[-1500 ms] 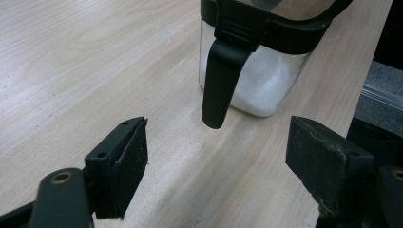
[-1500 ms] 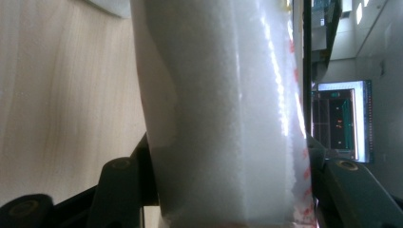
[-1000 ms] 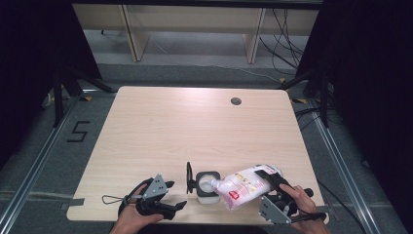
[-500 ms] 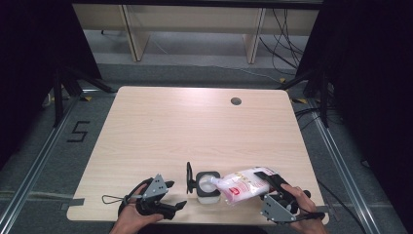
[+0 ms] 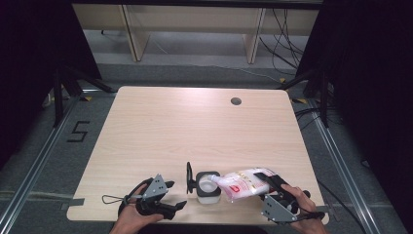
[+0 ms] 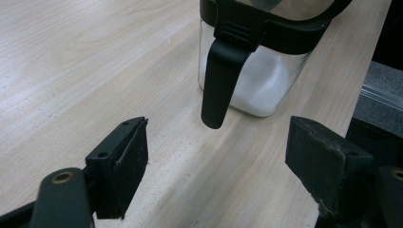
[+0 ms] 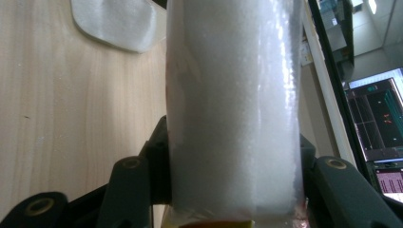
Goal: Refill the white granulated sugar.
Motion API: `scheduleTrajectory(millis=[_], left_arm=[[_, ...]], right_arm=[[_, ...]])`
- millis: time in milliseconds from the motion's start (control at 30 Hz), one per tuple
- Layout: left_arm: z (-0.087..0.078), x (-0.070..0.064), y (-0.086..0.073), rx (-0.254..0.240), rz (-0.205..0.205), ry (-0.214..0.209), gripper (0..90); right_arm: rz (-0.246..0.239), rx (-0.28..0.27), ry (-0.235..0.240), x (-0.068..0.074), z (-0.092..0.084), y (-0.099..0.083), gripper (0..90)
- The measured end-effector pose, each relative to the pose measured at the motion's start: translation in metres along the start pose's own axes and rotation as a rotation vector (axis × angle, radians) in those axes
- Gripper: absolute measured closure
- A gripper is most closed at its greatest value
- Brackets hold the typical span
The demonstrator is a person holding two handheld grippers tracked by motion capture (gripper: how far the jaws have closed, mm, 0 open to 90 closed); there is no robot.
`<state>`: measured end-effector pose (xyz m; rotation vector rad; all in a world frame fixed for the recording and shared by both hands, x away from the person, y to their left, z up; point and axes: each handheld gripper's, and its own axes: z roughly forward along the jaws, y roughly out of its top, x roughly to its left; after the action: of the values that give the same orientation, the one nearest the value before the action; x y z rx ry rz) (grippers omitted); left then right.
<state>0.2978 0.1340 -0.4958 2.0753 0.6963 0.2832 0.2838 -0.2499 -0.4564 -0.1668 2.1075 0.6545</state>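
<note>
A pale wooden table (image 5: 195, 131) with rounded corners and a round cable hole near its far right corner carries everything here, and all of it sits close to the near edge.

About midway along that edge stands a small square clear container with a black rim (image 5: 208, 184), partly filled with white granules. Its black lid (image 5: 189, 176) stands flipped up on the container's left side. In the left gripper view the same container (image 6: 259, 61) shows a long black latch tab hanging down its front wall, the white fill visible through the clear sides.

The right gripper (image 5: 278, 195), held in the person's right hand (image 5: 301, 207) near the near right corner, is clamped on a soft clear plastic bag of white granules with red print (image 5: 246, 181). The bag lies tilted, reaching left from the jaws, its narrow end over the open mouth of the container. In the right gripper view the bag (image 7: 235, 109) fills the space between the two black jaws, pressed on both sides, with the white grain plain through the film.

The left gripper (image 5: 173, 197), in the person's left hand (image 5: 134, 214), sits low at the near edge, left of the container and apart from it. Its jaws stand wide apart and hold nothing; in its own view the container lies just ahead of them, slightly toward the right jaw, with bare wood between.
</note>
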Motion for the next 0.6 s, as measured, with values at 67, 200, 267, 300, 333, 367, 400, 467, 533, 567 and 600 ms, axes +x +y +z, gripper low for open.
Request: scheduleTrajectory(millis=[67,200,267,300,333,367,400,467,533,567,600], left_arm=[[0.000,0.000,0.000,0.000,0.000,0.000,21.8],[0.001,-0.001,0.000,-0.009,-0.009,-0.003,21.8],[0.000,0.000,0.000,0.005,-0.003,-0.012,21.8],[0.000,0.000,0.000,0.003,-0.002,-0.011,21.8],[0.000,0.000,0.000,0.003,-0.003,-0.011,21.8],[0.000,0.000,0.000,0.003,-0.003,-0.011,21.8],[0.000,0.000,0.000,0.002,-0.003,-0.010,21.8],[0.001,0.001,0.000,0.001,-0.002,-0.008,21.7],[0.000,0.001,0.000,0.006,-0.003,-0.011,21.7],[0.000,0.001,0.000,0.003,-0.002,-0.011,21.8],[0.000,0.001,0.000,0.005,-0.003,-0.011,21.8]], right_arm=[[0.037,-0.003,0.003,0.002,0.000,-0.002,52.6],[0.084,-0.024,0.013,0.000,0.000,-0.007,53.2],[0.112,-0.036,0.024,-0.001,0.001,-0.009,53.5],[0.139,-0.047,0.025,-0.001,0.002,-0.011,53.5],[0.146,-0.058,0.025,-0.003,0.004,-0.014,53.7],[0.199,-0.051,0.028,-0.001,0.004,-0.016,53.8],[0.195,-0.066,0.027,-0.004,0.007,-0.019,54.0],[0.248,-0.083,0.028,-0.006,0.012,-0.025,54.3],[0.303,-0.113,0.036,-0.008,0.016,-0.029,54.6],[0.318,-0.116,0.042,-0.009,0.018,-0.031,54.7],[0.339,-0.126,0.055,-0.010,0.020,-0.033,54.8]])
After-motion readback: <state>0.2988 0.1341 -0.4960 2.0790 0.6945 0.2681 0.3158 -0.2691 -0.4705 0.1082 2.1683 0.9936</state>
